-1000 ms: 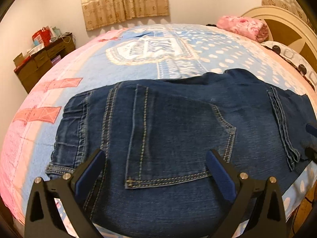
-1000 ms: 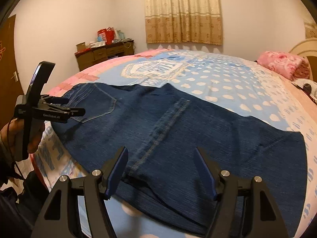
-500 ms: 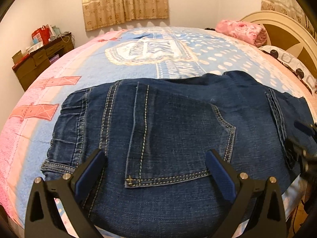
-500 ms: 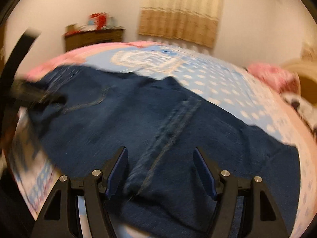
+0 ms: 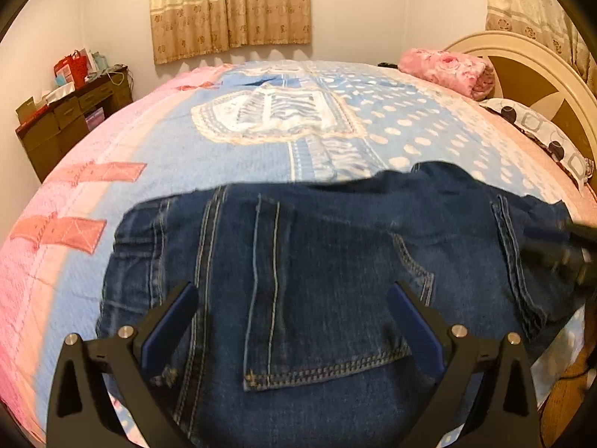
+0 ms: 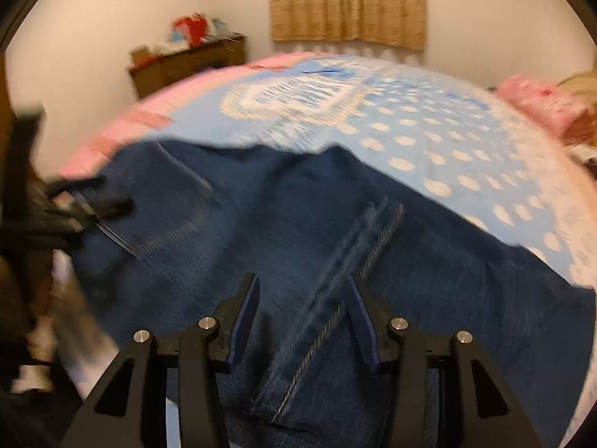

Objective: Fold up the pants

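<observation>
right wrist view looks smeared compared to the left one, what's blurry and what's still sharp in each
Right wrist view: motion blur smears the jeans, bedspread and dresser; only the right gripper stays crisp, jaws apart over the seam. Left wrist view: mostly sharp, jeans stitching readable, the left gripper clear and open; only the dark shape at the right edge blurs. Both bend with fisheye.
</observation>
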Demonstrator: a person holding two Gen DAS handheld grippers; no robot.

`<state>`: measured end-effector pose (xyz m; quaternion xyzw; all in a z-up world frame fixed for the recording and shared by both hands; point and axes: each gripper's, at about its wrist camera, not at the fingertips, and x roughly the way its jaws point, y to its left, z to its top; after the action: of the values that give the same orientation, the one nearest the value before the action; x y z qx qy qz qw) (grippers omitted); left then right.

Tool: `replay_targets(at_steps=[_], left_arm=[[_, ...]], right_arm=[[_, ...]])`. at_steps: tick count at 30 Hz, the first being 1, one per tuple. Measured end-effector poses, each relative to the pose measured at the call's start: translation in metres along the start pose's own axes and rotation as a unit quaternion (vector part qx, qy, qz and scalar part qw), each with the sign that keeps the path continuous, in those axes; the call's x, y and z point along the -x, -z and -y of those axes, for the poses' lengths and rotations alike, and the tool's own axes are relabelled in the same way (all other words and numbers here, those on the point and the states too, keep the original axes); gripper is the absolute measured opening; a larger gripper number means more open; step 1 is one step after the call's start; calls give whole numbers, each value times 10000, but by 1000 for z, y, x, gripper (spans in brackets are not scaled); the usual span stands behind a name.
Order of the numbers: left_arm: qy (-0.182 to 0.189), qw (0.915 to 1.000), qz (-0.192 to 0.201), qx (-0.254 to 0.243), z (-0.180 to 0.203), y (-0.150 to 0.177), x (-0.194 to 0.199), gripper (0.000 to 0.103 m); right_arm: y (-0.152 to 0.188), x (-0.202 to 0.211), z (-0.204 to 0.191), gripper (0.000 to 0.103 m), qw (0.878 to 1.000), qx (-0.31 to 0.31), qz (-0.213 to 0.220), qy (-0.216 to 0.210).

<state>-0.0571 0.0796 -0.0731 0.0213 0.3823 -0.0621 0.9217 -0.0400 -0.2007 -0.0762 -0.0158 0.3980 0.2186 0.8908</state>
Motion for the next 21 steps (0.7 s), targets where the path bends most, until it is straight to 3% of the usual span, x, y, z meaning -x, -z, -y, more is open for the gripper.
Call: replay_targets(at_steps=[2,6,11,13,17,21], left_arm=[[63,10000,22,-11,6,-9,-2,103],[214,9997,-119,-77,29,-20,-14,103],[268,9983,-371,-372,60,-24,-30,103],[312,9974,-465,-456,67,-24,-32,103],[108,9957,-585,-708,80,-22,-35,103],[228,9950,-744,-629,87,-19,-40,103]], right_arm=[[-29,-2,30,60,9971,-502,-74,-570],[-82,-36,81,61,9836,-1236,-469,-1227],[-114,-110,129,61,9400,-2104,-1434,-2271],[-118,-129,132,61,9332,-2082,-1705,-2383],[-114,-148,112,61,8973,-2043,-2185,-3247],[-110,-154,95,77,8761,-2056,-2446,-3609]])
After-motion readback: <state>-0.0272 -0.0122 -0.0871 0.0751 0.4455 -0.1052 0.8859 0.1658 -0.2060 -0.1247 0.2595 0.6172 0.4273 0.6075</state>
